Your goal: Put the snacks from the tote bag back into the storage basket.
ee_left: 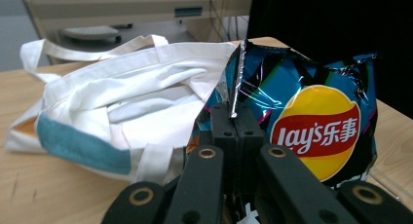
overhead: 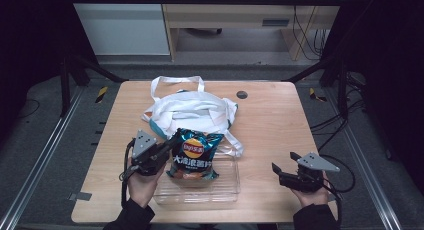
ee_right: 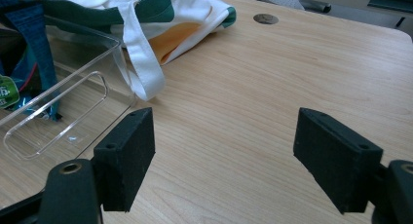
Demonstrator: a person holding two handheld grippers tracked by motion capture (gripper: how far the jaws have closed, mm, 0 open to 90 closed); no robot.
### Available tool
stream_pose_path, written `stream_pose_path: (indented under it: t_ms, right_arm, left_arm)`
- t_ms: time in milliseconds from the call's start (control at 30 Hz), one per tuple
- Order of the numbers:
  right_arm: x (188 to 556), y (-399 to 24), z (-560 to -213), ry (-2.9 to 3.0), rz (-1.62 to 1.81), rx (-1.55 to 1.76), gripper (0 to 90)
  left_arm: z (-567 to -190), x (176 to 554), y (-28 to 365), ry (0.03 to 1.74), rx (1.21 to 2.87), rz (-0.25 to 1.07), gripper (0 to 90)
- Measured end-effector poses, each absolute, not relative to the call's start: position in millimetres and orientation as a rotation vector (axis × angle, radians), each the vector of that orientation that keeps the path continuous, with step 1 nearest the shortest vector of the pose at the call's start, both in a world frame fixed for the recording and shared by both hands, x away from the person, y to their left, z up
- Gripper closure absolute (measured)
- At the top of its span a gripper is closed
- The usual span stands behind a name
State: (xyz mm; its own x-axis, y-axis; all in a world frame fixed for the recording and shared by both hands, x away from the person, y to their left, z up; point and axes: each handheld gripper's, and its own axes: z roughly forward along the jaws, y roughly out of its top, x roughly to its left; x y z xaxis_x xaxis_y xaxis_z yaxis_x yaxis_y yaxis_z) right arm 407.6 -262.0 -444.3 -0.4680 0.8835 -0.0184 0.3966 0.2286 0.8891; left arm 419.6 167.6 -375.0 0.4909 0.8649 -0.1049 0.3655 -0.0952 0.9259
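Pinching the crimped edge of the blue foil Lay's chip bag (ee_left: 311,121), left gripper (ee_left: 237,118) jaws fully closed, bag upright over clear plastic tray (overhead: 227,190). Right gripper (ee_right: 224,156) jaws wide apart, empty, above bare wooden table (ee_right: 272,78). White cloth tote bag (overhead: 192,110) behind.

Chip bag (ee_left: 311,121): glossy foil-like plastic, crinkled, w/ shiny silver seam edge. Tote bag (ee_left: 131,97): soft matt cloth, off-white w/ teal band, creased. Bin (ee_right: 63,112): clear smooth plastic, glossy rims. Table (ee_right: 253,87): light wood-grain top, smooth, low sheen. Left gripper (ee_left: 236,119) & right gripper (ee_right: 224,151): black matt plastic; right's pads (ee_right: 129,151) look slightly rough.
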Motion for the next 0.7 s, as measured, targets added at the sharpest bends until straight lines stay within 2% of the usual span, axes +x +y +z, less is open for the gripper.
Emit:
stream_pose_path:
  t_ms: [100, 267, 467, 700]
  right_arm:
    - [408, -262, -444, 1.972, 1.189, 1.174, 23.2]
    - [407, -262, -444, 1.972, 1.191, 1.173, 23.2]
    - [408, -262, -444, 1.975, 1.189, 1.172, 23.2]
    - [408, -262, -445, 1.976, 1.187, 1.177, 23.2]
  left_arm:
    - [-370, 408, 162, 1.070, 1.675, 0.568, 90.0]
    - [-373, 398, 160, 1.090, 1.691, 0.604, 90.0]
    - [-378, 405, 168, 1.101, 1.689, 0.589, 89.3]
    - [-380, 418, 168, 1.102, 1.688, 0.586, 84.3]
